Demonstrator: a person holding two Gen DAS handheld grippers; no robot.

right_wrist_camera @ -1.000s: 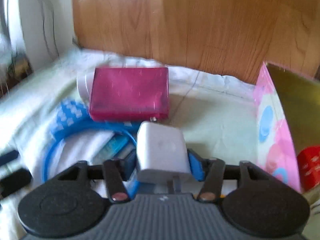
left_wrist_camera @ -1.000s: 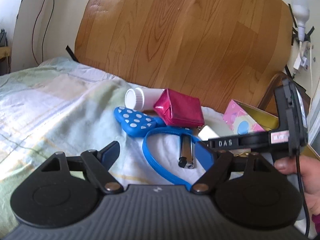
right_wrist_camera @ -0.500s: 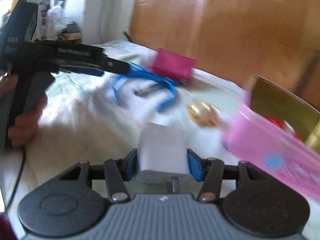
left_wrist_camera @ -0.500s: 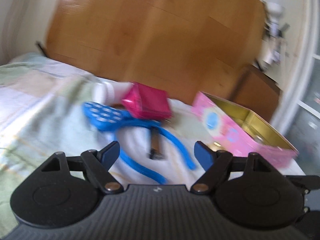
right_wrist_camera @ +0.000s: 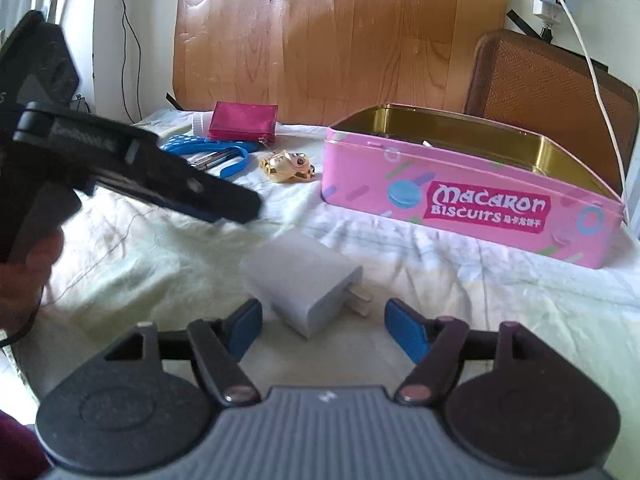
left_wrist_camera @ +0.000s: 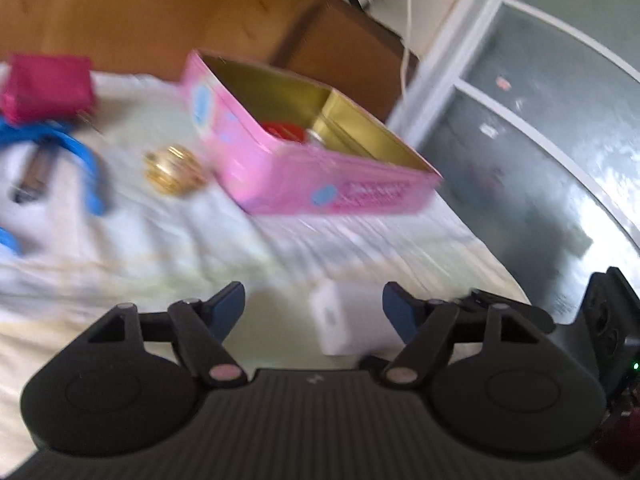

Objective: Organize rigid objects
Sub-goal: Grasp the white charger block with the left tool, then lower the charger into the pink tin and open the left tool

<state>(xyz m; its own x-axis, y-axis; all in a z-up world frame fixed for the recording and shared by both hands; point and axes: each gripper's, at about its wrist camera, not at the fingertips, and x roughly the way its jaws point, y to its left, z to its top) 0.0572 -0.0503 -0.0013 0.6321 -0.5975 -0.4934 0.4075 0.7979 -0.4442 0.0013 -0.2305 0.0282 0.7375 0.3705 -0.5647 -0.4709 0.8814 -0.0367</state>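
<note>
1. The right tongs (right_wrist_camera: 323,326) stand wide apart and hold nothing; their blue tips flank a white charger (right_wrist_camera: 302,286) that lies on the bed (right_wrist_camera: 480,280) just ahead of them.
2. The charger rests flat on the sheet, touching neither tip, its metal prongs pointing toward the right tip.
3. The left tongs (left_wrist_camera: 314,307) are also spread apart and empty. In the left wrist view, which is blurred, the charger (left_wrist_camera: 350,320) lies close to the right-hand tip, well off from the other one.
4. In the right wrist view the left tongs (right_wrist_camera: 224,200) reach in from the left side, above the sheet, beyond the charger.
5. An open pink tin (right_wrist_camera: 472,196) sits on the bed beyond the charger, well apart from it; something red (left_wrist_camera: 286,131) shows inside.
6. A small gold trinket (right_wrist_camera: 289,165) lies just left of the tin.
7. Farther back lie a blue headband (right_wrist_camera: 236,160) and a magenta pouch (right_wrist_camera: 244,122), near the wooden headboard (right_wrist_camera: 340,32).
</note>
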